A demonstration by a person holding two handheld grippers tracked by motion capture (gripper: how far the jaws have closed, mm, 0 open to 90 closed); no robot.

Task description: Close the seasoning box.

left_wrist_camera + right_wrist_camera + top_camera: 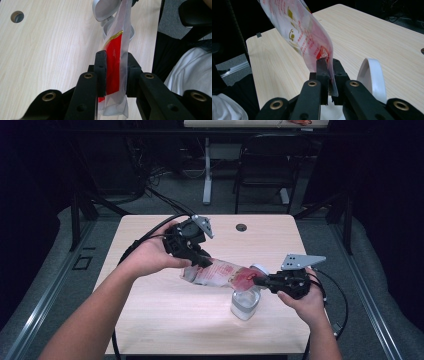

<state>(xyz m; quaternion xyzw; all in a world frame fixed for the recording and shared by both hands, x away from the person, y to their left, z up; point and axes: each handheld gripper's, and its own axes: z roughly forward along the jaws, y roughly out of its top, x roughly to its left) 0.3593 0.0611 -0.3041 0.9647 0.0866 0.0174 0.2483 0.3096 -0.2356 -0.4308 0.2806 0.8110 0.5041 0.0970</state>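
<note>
Wooden table (pixel 150 320); crumpled red-and-clear pouch (pixel 220 272)

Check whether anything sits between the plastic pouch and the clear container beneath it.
Nothing visible does. The plastic pouch, clamped at its ends by the left tongs and right tongs, hangs directly above the clear container, whose white flip lid stands open.

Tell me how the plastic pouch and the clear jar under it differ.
The pouch is held in the air, lying roughly level between the left tongs and the right tongs; the jar stands upright on the table. The pouch is soft and flat, with red print; the jar is rigid and round, with no print. The pouch is pinched at both ends; the jar is untouched, its white hinged lid flipped open. Both are see-through plastic.
</note>
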